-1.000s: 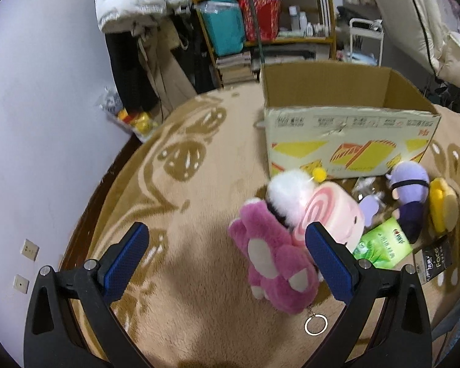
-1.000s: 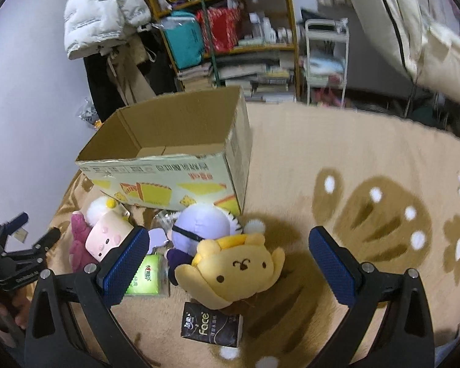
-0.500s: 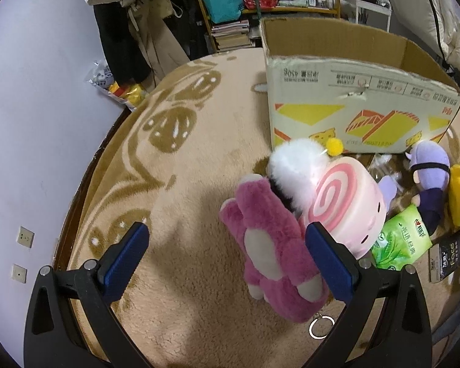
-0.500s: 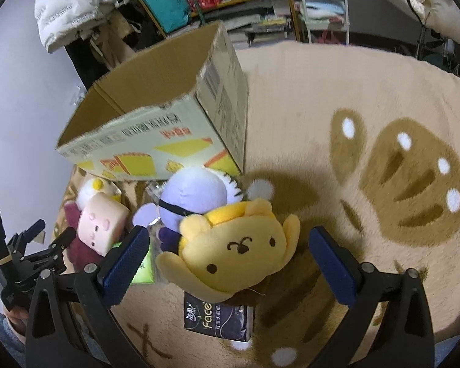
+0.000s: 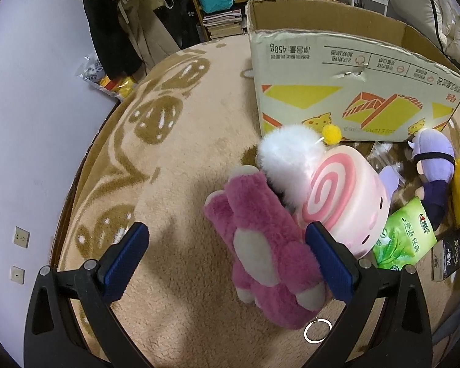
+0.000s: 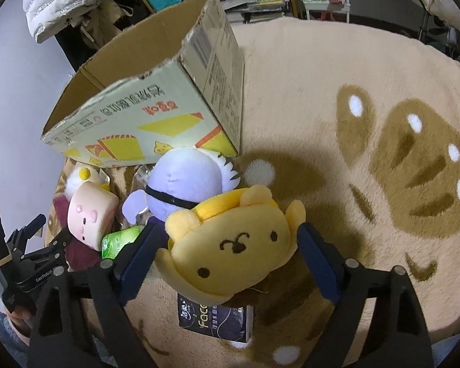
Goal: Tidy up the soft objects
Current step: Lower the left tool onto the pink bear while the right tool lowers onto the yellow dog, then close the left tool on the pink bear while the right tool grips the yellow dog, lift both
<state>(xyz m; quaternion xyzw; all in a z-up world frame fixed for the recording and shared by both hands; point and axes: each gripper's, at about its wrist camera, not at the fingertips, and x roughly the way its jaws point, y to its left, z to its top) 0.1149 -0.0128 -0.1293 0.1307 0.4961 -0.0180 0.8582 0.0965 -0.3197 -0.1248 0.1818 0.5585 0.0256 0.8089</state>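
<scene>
A beige rug [image 6: 306, 70] with brown paw-print patterns covers the floor, and everything lies on it. The biggest thing on it is an open cardboard box [image 5: 352, 92], upright, printed with yellow shapes and cheese pictures; what is inside cannot be seen. The soft toys lie in a cluster just in front of the box. A pink toy shaped like a swirl roll [image 5: 343, 202] leans against a dark pink plush bear [image 5: 260, 245], with a white fluffy toy [image 5: 288, 153] touching both from behind. To their right lies a purple plush doll [image 6: 184, 181], and a yellow plush dog [image 6: 230, 242] lies partly over it. A green tissue pack [image 5: 404, 239] lies between the pink roll and the purple doll, and a dark tissue pack [image 6: 214, 322] lies under the near edge of the yellow dog.

The left gripper [image 5: 227, 257] stands wide apart, its right pad beside the pink bear, nothing clamped. The right gripper [image 6: 227, 257] has just been closing; its jaws flank the yellow dog, and whether the pads press it I cannot tell.
</scene>
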